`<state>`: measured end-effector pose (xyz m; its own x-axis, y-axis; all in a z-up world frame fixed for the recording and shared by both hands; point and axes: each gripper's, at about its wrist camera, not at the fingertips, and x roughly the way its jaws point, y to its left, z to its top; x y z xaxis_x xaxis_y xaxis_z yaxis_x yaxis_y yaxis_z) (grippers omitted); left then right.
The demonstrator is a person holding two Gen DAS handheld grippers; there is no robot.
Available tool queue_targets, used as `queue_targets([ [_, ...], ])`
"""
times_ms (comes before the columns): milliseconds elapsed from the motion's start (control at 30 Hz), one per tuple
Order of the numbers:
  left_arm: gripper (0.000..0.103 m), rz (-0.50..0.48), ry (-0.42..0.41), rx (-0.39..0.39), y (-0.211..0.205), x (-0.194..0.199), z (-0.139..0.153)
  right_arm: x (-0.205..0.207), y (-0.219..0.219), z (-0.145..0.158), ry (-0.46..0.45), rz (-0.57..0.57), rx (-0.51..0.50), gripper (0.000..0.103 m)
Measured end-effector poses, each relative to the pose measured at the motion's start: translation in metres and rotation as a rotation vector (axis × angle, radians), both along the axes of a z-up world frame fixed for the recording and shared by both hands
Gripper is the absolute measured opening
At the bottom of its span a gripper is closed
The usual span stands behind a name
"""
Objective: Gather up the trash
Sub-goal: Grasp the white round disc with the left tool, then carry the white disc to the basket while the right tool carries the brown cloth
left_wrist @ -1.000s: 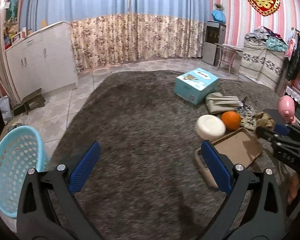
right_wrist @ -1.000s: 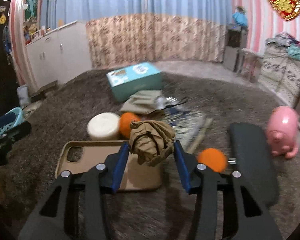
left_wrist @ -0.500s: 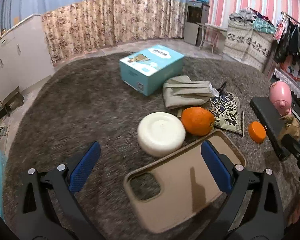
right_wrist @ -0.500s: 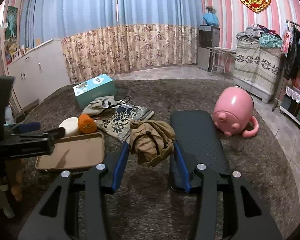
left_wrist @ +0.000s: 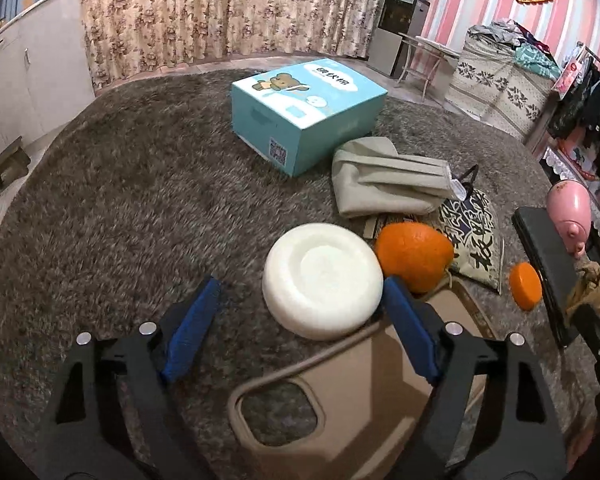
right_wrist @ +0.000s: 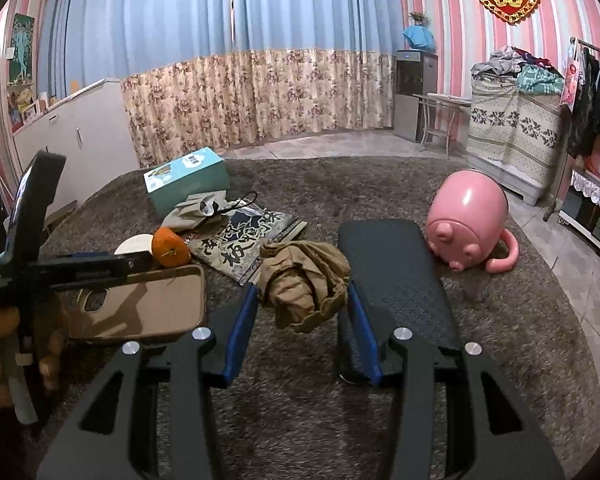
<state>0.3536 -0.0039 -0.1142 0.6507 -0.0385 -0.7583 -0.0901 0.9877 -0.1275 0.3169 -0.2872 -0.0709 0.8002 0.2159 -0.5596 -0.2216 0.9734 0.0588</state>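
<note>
My right gripper is shut on a crumpled brown paper wad and holds it above the grey carpet. The wad also shows at the right edge of the left wrist view. My left gripper is open and empty, low over the carpet, its fingers either side of a white round dish. An orange peel lies just right of the dish, and a small orange piece lies farther right. A tan phone case lies under the left gripper.
A teal box, a folded grey cloth and a patterned pouch lie beyond the dish. A black flat case and a pink pig-shaped mug lie at the right. White cabinets stand at the left.
My left gripper has moved forward and right from the basket side up to the white dish. My right gripper has swung right with the paper wad still held.
</note>
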Motion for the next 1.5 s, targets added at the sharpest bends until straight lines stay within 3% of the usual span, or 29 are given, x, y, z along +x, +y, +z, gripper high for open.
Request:
queue_targets([
  [67,0.079,-0.014,0.005,0.007,-0.002,0.004,-0.002,0.000,0.000,0.000,0.002,-0.002,-0.007,0.046],
  [200,0.061,-0.060,0.002,-0.024,-0.002,0.005,0.000,0.000,0.001,0.000,0.006,-0.015,-0.012,0.046],
  [533,0.061,-0.042,-0.077,-0.030,0.016,-0.033,0.024,-0.013,0.020,0.013,-0.029,-0.011,-0.040,0.046],
  [633,0.061,-0.027,-0.113,0.011,0.024,-0.056,0.036,-0.017,0.031,0.016,-0.042,0.001,-0.036,0.046],
  [900,0.061,0.063,-0.187,0.054,0.072,-0.130,0.058,-0.040,0.081,0.025,-0.074,0.072,-0.034,0.046],
  [1033,0.061,0.137,-0.210,0.028,0.107,-0.166,0.065,-0.053,0.111,0.034,-0.083,0.126,-0.026,0.046],
  [1500,0.061,0.345,-0.240,0.095,0.214,-0.237,0.077,-0.084,0.205,0.043,-0.074,0.267,-0.032,0.046],
])
